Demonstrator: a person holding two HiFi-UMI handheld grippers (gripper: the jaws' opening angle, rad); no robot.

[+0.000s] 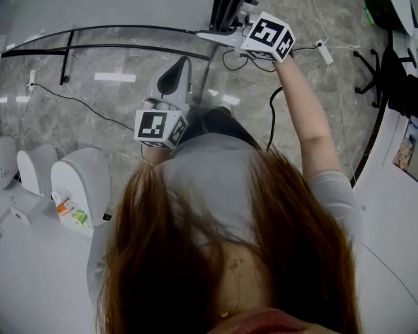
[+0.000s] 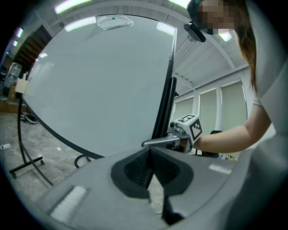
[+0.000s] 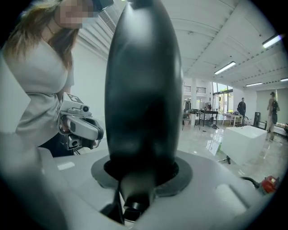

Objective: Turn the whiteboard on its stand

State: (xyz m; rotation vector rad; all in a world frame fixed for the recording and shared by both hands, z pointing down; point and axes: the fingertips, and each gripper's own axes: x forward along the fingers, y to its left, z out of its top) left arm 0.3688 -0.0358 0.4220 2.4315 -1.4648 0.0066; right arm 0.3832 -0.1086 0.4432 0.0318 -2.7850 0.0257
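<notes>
The whiteboard (image 2: pixel 99 81) fills the left gripper view as a wide white panel with a black edge frame (image 2: pixel 164 99). My right gripper (image 2: pixel 155 143) is shut on that frame. In the right gripper view the frame (image 3: pixel 144 90) is a thick black bar rising from between the jaws of my right gripper (image 3: pixel 141 175). In the head view my right gripper (image 1: pixel 217 36) is raised at the top, at the board's edge (image 1: pixel 225 13). My left gripper (image 1: pixel 175 73) is lower and nearer to me, apart from the board. Its jaws (image 2: pixel 150 164) are shut with nothing between them.
The stand's black floor bars (image 1: pixel 98 47) curve across the marble floor at the top left. Cables (image 1: pixel 65 98) trail beside them. White rounded units (image 1: pixel 81 179) stand at the left, an office chair (image 1: pixel 385 72) and a white counter edge (image 1: pixel 392 196) at the right.
</notes>
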